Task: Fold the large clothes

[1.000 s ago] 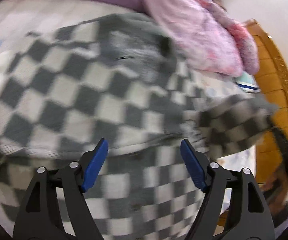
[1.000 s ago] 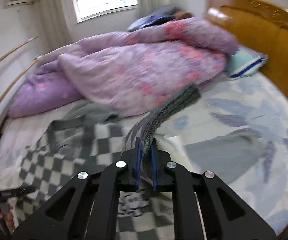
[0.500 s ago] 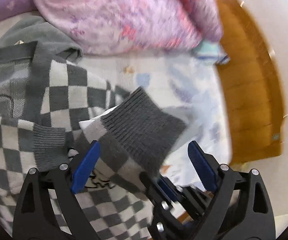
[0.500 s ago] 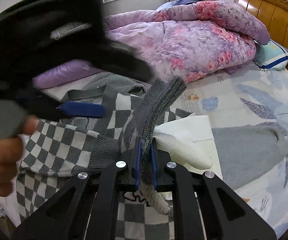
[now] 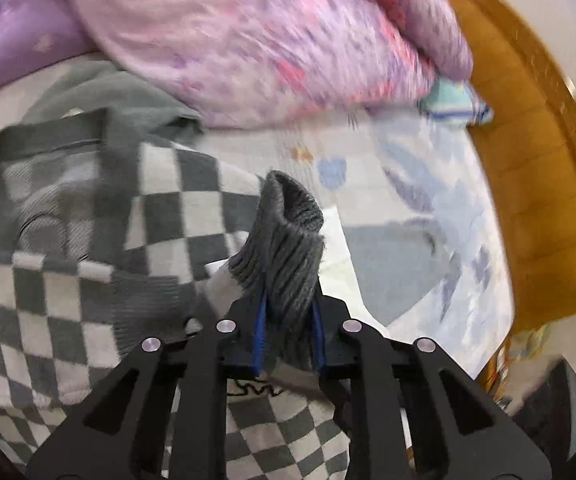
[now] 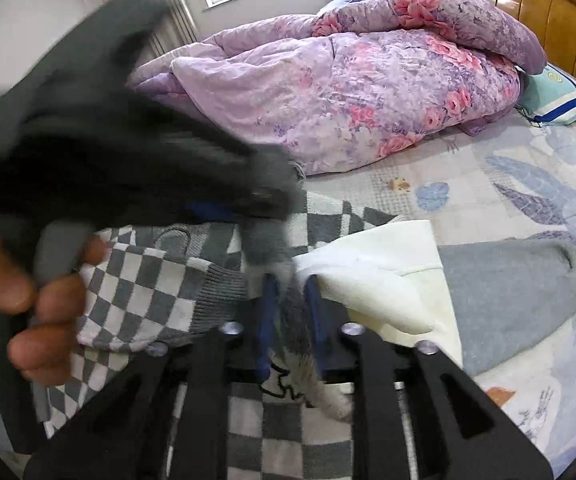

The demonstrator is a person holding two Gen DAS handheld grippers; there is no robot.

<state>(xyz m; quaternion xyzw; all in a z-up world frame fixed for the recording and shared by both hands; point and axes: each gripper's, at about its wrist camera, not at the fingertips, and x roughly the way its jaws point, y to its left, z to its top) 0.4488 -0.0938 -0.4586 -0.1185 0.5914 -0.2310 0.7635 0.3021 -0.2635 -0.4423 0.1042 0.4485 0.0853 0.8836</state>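
A grey-and-white checkered knit sweater (image 5: pixel 68 280) lies spread on the bed; it also shows in the right wrist view (image 6: pixel 144 296). My left gripper (image 5: pixel 288 332) is shut on its grey ribbed sleeve cuff (image 5: pixel 288 248), which stands up between the fingers. My right gripper (image 6: pixel 290 316) is narrowly parted around the same sleeve lower down; its grip cannot be told. The left gripper's blurred black body (image 6: pixel 128 152) and the hand holding it fill the left of the right wrist view.
A purple floral quilt (image 6: pixel 348 92) is heaped at the back of the bed. A white garment (image 6: pixel 376 272) and a grey garment (image 6: pixel 508 292) lie right of the sweater. A pillow (image 6: pixel 556 96) and the wooden headboard (image 5: pixel 528 160) are at the right.
My left gripper was open, moved to the raised sleeve cuff and shut on it. My right gripper's fingers have opened slightly around the sleeve.
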